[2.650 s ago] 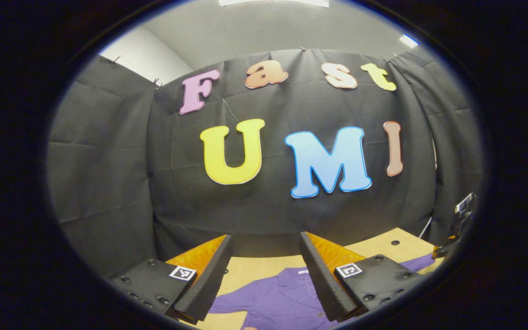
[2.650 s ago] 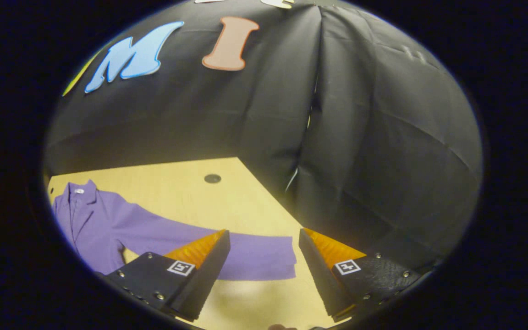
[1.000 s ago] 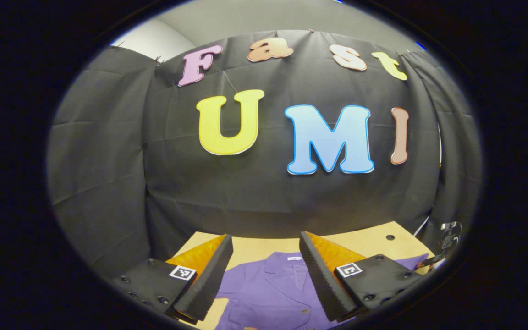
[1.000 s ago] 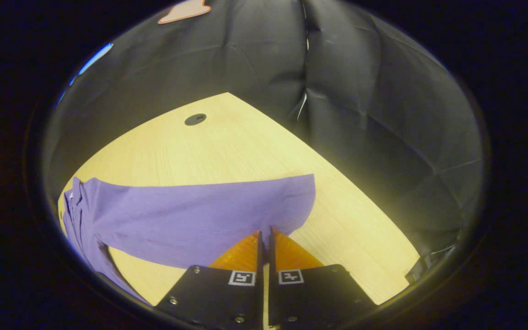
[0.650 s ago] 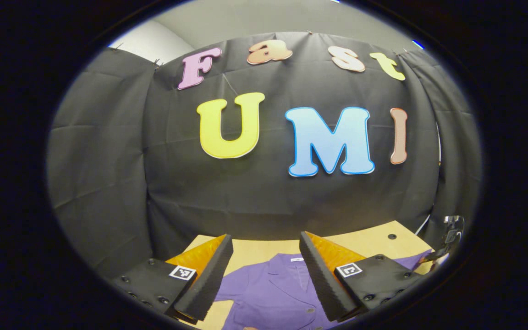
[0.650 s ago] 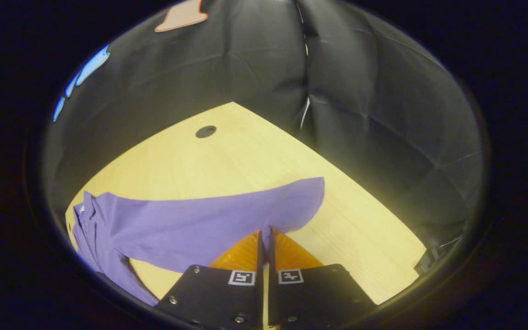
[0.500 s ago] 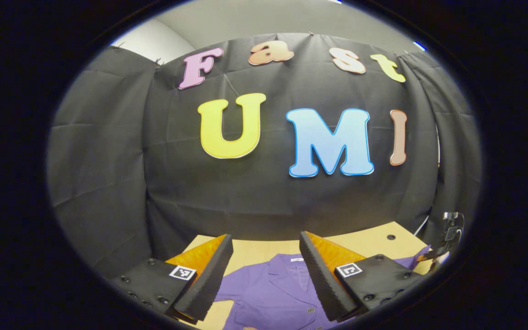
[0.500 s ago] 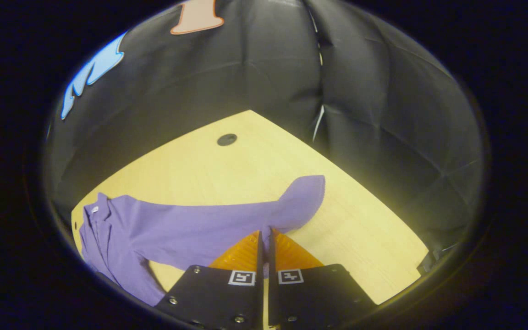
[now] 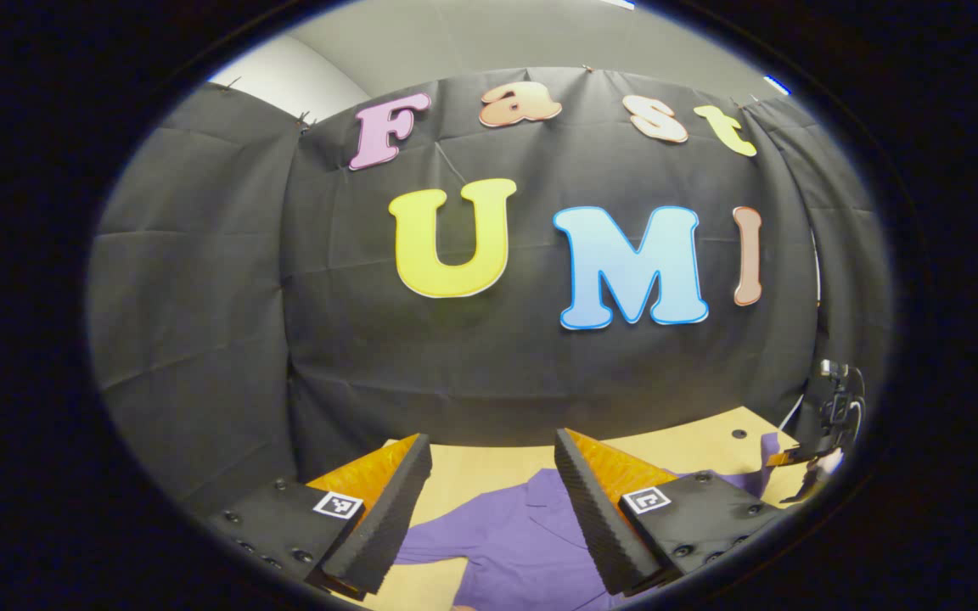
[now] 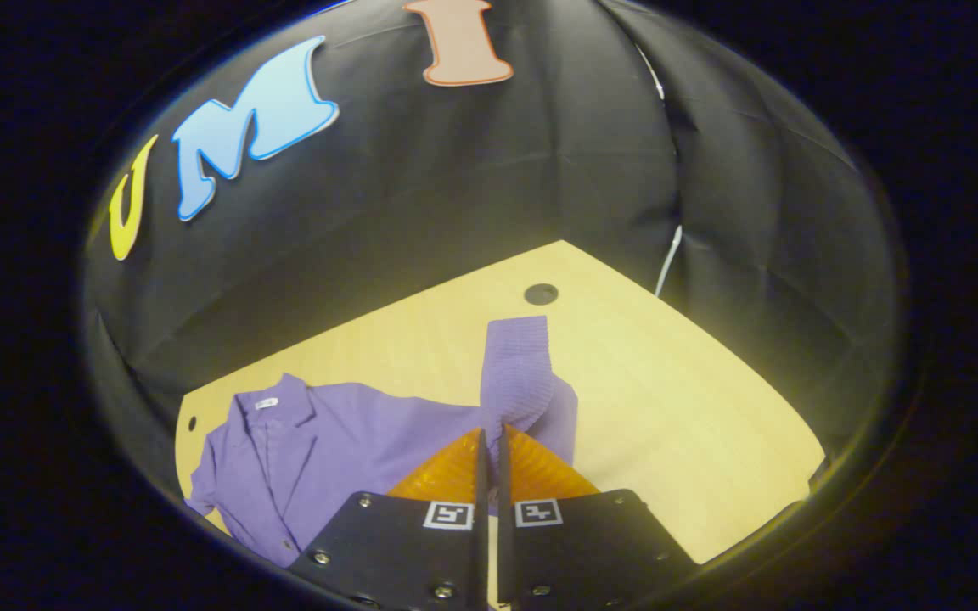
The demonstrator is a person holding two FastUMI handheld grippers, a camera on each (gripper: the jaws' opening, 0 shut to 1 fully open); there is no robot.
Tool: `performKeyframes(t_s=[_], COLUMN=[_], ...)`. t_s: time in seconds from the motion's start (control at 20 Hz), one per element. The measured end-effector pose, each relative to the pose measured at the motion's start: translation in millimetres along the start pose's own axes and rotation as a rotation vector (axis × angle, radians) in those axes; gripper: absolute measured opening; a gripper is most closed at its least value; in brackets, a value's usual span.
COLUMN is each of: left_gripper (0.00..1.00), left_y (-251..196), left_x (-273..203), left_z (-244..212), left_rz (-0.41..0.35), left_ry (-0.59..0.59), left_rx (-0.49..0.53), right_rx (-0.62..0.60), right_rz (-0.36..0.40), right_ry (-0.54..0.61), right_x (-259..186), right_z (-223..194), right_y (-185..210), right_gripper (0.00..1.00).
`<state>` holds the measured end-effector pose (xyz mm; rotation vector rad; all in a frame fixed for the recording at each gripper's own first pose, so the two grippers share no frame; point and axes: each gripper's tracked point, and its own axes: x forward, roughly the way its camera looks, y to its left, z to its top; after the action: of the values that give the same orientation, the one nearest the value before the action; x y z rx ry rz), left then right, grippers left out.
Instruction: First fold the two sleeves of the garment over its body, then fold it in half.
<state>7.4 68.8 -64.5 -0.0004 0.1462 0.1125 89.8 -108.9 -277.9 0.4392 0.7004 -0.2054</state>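
A purple collared shirt (image 10: 319,458) lies flat on the light wooden table (image 10: 667,399), its collar toward the back wall. My right gripper (image 10: 489,434) is shut on the shirt's right sleeve (image 10: 519,373), and the cuff end stands up over the fingers, lifted off the table. In the left gripper view my left gripper (image 9: 489,450) hangs open above the shirt (image 9: 506,543), nothing between its fingers. The right gripper (image 9: 782,459) shows small at the far right of that view, pinching a bit of the sleeve.
Black cloth walls close in the table at the back and on both sides. A small dark round hole (image 10: 541,294) sits in the tabletop near the back right corner. Bare wood (image 10: 710,458) lies to the right of the sleeve.
My right gripper closed on the sleeve, lifted it and has swung it leftward toward the shirt's body; the cuff now stands upright. The left gripper stayed open and drifted only slightly.
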Motion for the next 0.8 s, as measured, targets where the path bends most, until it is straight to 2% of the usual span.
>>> performKeyframes(t_s=[0.2,0.45,0.8], left_gripper=[0.98,0.98,0.98], left_y=[29.8,58.5,91.2], left_x=[-3.9,-6.7,-15.0], left_z=[-0.3,2.5,0.4], left_rz=[0.012,0.022,0.052], left_ry=[-0.014,-0.033,-0.042], left_rx=[0.029,0.053,0.053], right_rx=[-0.005,-0.076,-0.170], right_rz=[0.080,0.175,0.294], right_ry=[-0.026,-0.053,-0.070], right_x=[-9.3,-26.9,-51.6], right_z=[-0.9,-8.3,-30.2], right_y=[68.8,146.9,229.6], right_gripper=[0.04,0.04,0.03])
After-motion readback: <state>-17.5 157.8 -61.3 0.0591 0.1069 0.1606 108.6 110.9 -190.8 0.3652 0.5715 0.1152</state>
